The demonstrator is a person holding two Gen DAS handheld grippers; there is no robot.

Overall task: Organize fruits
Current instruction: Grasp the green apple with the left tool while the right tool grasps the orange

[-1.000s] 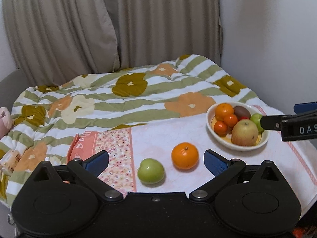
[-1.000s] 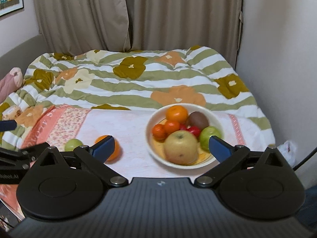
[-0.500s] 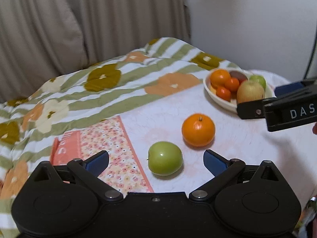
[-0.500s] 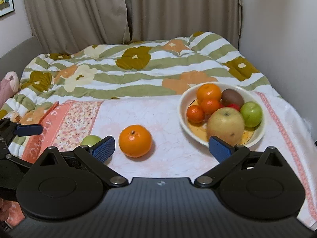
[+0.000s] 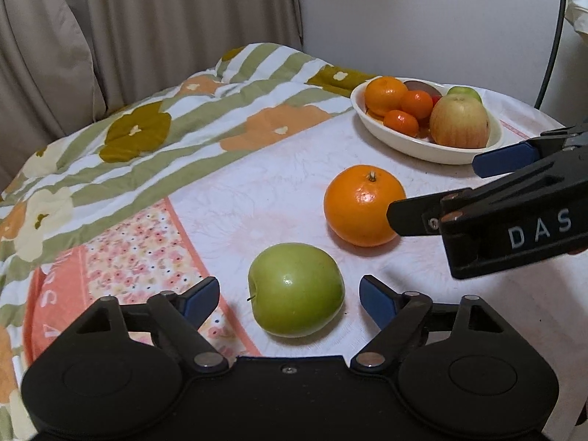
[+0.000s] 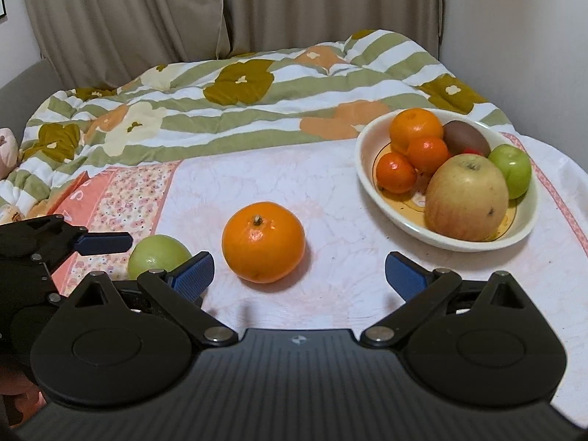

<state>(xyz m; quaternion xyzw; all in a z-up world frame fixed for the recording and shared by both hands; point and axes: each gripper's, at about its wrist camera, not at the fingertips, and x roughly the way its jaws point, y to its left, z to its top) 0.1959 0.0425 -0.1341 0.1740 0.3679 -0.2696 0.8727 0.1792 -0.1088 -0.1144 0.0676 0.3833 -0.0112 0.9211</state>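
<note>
Green apple [image 5: 296, 289], orange [image 5: 364, 205], white bowl [image 5: 411, 146], green-striped floral quilt [image 5: 154, 136].

The left tool [image 5: 288, 297] has its jaws closing around the green apple [image 5: 296, 289], with a thin gap left at each pad. The orange [image 6: 263, 241] lies free just ahead of the right tool [image 6: 299, 271], whose jaws stand wide, bare pale cloth [image 6: 330, 228] on both sides. Between orange and white bowl [image 6: 367, 183] runs a clear strip. The bowl is packed with fruit. Behind, the rumpled flowered quilt [image 6: 220, 110] rises, closing off the far side.
</note>
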